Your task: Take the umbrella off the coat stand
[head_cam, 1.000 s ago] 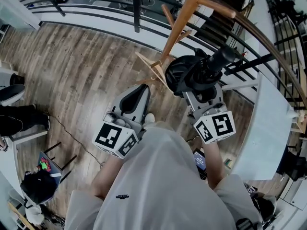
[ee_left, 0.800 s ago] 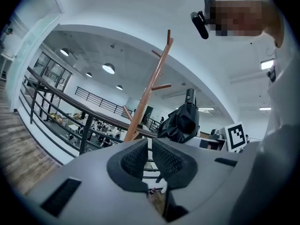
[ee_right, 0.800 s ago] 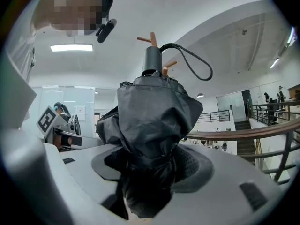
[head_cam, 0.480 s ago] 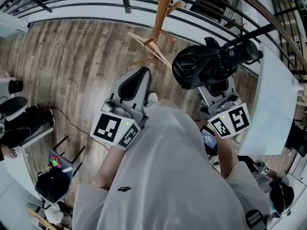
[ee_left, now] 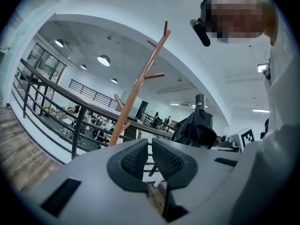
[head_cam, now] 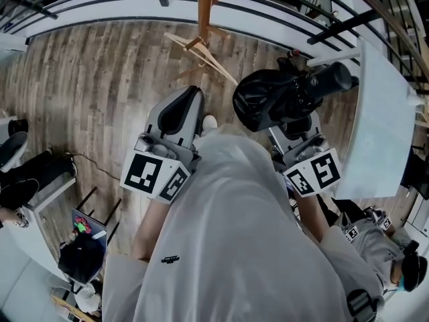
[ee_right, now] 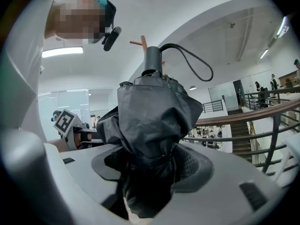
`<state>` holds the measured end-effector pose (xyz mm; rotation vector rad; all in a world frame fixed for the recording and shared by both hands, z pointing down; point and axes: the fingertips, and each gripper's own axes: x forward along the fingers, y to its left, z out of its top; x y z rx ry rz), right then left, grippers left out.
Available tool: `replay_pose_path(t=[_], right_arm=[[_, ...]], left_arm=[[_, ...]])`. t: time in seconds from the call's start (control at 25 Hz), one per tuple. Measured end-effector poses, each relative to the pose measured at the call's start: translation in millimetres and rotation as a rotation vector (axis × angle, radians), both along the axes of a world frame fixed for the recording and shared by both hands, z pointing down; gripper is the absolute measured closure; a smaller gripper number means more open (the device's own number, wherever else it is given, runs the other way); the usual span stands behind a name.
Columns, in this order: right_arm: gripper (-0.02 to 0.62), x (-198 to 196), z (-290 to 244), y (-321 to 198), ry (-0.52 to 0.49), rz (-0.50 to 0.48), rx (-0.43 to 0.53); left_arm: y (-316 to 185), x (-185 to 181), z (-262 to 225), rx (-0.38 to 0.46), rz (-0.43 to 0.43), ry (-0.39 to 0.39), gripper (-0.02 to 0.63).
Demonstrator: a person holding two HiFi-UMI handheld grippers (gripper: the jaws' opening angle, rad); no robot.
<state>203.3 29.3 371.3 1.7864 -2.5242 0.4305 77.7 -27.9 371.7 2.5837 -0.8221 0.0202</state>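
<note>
The folded black umbrella (head_cam: 268,99) is held off the wooden coat stand (head_cam: 204,12), its handle (head_cam: 332,79) pointing right in the head view. My right gripper (head_cam: 289,118) is shut on the bunched canopy. In the right gripper view the umbrella (ee_right: 150,116) stands up between the pads, with its wrist strap (ee_right: 197,62) looping at the top and my right gripper (ee_right: 150,165) clamped around the fabric. My left gripper (head_cam: 181,106) is shut and holds nothing. From the left gripper view, that gripper (ee_left: 150,158) points toward the coat stand (ee_left: 140,83), and the umbrella (ee_left: 197,128) shows to its right.
A dark metal railing (head_cam: 100,9) curves behind the stand over the wood-plank floor (head_cam: 87,79). A white panel (head_cam: 382,126) lies at the right. Bags (head_cam: 80,253) and a seated person's legs (head_cam: 27,176) are at the lower left.
Both grippers have drawn back from the coat stand, which now sits higher and further left in the head view. The umbrella has travelled along in the right gripper.
</note>
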Motion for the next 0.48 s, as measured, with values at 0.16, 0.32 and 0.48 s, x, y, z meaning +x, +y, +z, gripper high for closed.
replay_pose_path(t=[0.16, 0.32, 0.48], right_arm=[[0.301, -10, 17, 6, -0.001, -0.017, -0.026], [0.302, -22, 24, 7, 0.033, -0.057, -0.030], [0.302, -25, 28, -2, 0.022, -0.097, -0.030]], left_arm=[[4, 8, 7, 0.001, 0.013, -0.019, 0.565], [6, 9, 18, 0.003, -0.005, -0.032, 0.565], [2, 12, 33, -0.006, -0.023, -0.061, 0.565]])
